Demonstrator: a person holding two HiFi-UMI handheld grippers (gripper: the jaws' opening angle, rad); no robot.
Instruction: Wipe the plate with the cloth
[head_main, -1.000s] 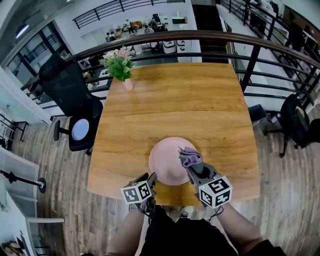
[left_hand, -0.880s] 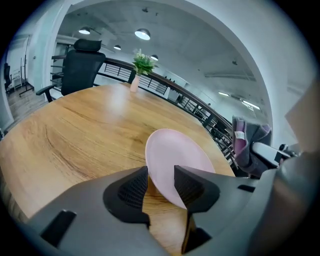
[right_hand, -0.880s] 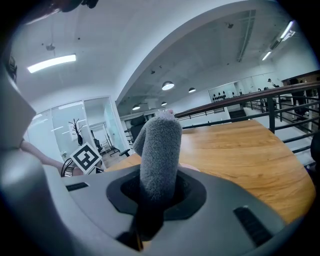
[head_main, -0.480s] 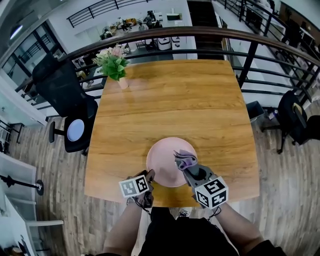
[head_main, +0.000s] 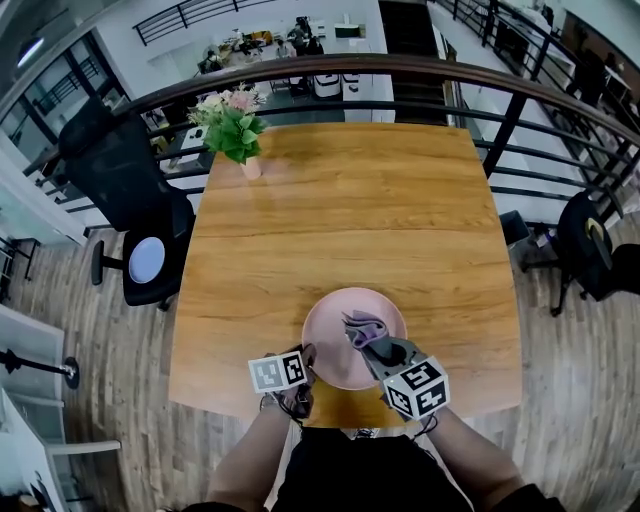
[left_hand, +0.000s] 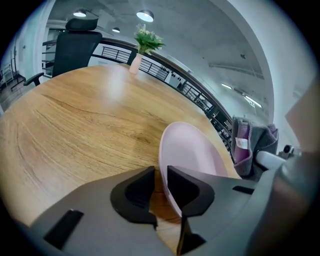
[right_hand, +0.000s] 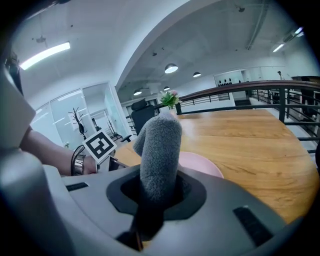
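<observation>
Wooden table (head_main: 340, 210) centre frame. Vase of flowers (head_main: 235, 130) on its upper-left corner. Black office chair (head_main: 130, 190) at left, dark railing (head_main: 350, 62) across top, another chair (head_main: 597, 250) far right. Wood-plank floor (head_main: 90, 330).

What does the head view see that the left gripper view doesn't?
Only the head view: the person's arms, the whole table, a second chair. Only the left gripper view: the left hand-held gripper's jaws, just closing, astride the plate's rim with a gap showing, and ceiling lamps. Both: the plate, the cloth in the right hand-held gripper, the flower vase, the black chair.
</observation>
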